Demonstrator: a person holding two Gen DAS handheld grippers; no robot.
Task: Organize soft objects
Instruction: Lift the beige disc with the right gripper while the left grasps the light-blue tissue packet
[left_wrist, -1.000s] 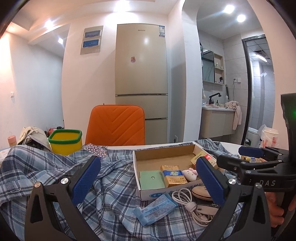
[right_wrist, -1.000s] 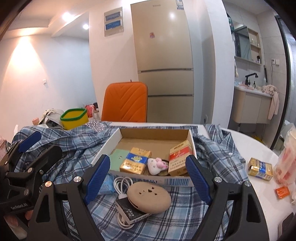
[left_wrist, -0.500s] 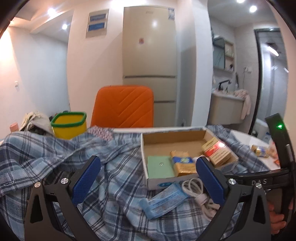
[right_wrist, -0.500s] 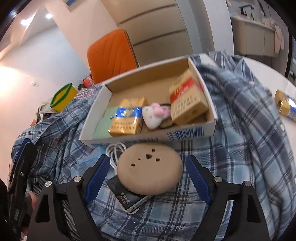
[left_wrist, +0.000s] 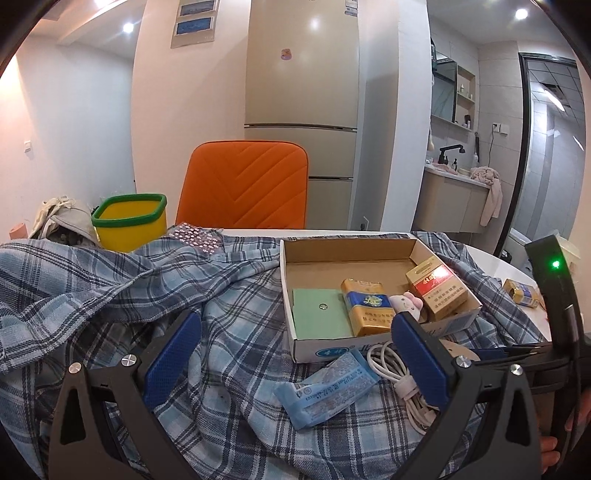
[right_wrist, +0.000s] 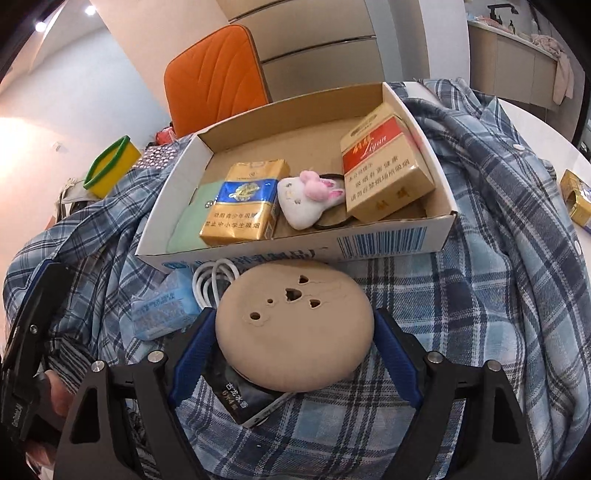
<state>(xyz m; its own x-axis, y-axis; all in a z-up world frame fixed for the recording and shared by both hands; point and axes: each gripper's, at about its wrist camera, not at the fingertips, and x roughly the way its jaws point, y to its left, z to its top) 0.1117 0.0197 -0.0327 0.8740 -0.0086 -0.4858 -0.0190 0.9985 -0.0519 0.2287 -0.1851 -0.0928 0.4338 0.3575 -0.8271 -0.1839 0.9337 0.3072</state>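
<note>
Plaid shirt (right_wrist: 461, 229) covers the tabletop; right claw (right_wrist: 293, 354) straddles the tan round cushion (right_wrist: 293, 325) below the cardboard box (right_wrist: 388, 242), closing in, pads not clearly pressing. Left claw (left_wrist: 291, 354) hangs wide, empty.

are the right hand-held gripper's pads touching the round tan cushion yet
Cannot tell. In the right wrist view the right hand-held gripper straddles the round tan cushion, pads at its sides, no clear gap or press.

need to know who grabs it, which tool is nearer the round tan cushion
Right. The right tool has its jaws either side of the round tan cushion, not visibly pressing it. The left tool hangs open over the plaid shirt, off to the cushion's left.
</note>
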